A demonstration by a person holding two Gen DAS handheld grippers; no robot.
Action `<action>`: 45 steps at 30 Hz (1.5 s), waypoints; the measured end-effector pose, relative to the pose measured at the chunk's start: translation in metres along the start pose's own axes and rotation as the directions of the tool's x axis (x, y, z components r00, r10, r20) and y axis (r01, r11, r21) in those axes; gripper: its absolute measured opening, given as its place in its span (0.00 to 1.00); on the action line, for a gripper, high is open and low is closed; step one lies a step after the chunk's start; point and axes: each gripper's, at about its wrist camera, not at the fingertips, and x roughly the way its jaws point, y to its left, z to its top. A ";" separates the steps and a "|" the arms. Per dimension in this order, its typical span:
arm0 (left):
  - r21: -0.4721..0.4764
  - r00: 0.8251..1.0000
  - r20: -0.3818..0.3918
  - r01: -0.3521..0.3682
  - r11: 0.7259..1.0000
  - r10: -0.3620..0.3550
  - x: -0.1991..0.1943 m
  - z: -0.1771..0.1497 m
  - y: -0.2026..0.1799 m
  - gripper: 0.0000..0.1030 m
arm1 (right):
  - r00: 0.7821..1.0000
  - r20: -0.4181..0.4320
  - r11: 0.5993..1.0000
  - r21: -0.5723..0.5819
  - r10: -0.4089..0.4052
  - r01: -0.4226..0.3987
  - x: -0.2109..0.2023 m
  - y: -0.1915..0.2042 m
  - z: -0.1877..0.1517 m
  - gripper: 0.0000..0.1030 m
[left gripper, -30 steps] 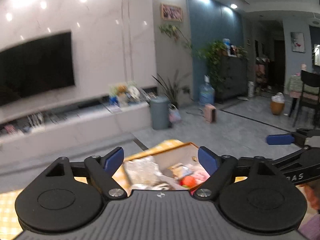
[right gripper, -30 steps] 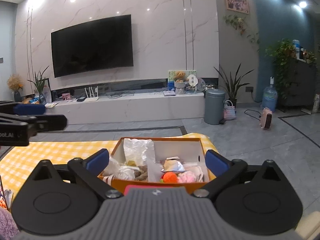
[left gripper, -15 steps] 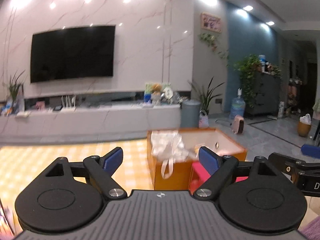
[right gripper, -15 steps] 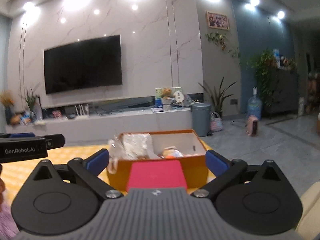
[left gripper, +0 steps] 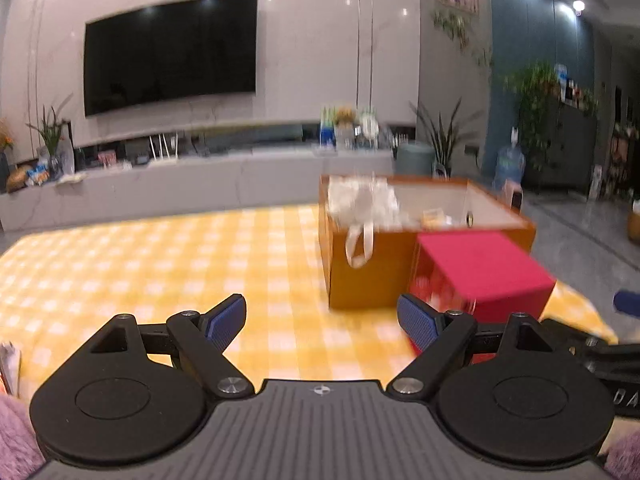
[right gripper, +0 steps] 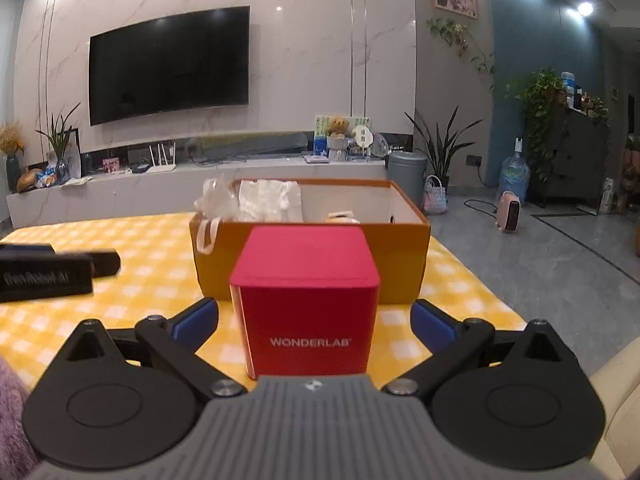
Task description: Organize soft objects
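Observation:
An open orange box (right gripper: 404, 254) holds white plastic bags (right gripper: 268, 200) and other soft items on the yellow checked cloth (right gripper: 132, 276). It also shows in the left wrist view (left gripper: 368, 276), with a bag handle (left gripper: 358, 246) hanging over its wall. A red WONDERLAB box (right gripper: 306, 296) stands in front of it, also in the left wrist view (left gripper: 484, 272). My right gripper (right gripper: 314, 322) is open, its blue pads either side of the red box, apart from it. My left gripper (left gripper: 322, 320) is open and empty, left of both boxes.
The left gripper's fingers (right gripper: 48, 270) lie across the cloth at the left of the right wrist view. Behind the table are a TV wall, a low console (right gripper: 200, 184), a grey bin (right gripper: 406, 178) and plants. Purple fuzzy fabric (left gripper: 14, 440) shows at the bottom corners.
Both grippers have dropped lower and pulled back from the orange box. The box's inside is mostly out of sight, and the red box now stands large before the right gripper. The left gripper swung left.

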 end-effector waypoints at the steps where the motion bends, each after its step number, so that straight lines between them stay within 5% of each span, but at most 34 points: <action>1: 0.005 1.000 -0.019 0.004 1.000 -0.004 0.000 -0.006 -0.001 0.97 | 1.000 -0.003 1.000 0.007 -0.002 0.002 0.001 -0.001 -0.001 0.97; 6: 0.019 0.998 -0.070 0.011 1.000 -0.010 0.000 -0.022 -0.004 0.97 | 1.000 -0.010 0.999 0.040 0.006 -0.005 0.003 -0.002 -0.006 0.97; 45: 0.039 0.998 -0.061 0.008 0.999 -0.006 -0.011 -0.020 -0.002 0.97 | 1.000 0.017 0.999 0.029 0.014 -0.015 -0.003 0.003 -0.007 0.97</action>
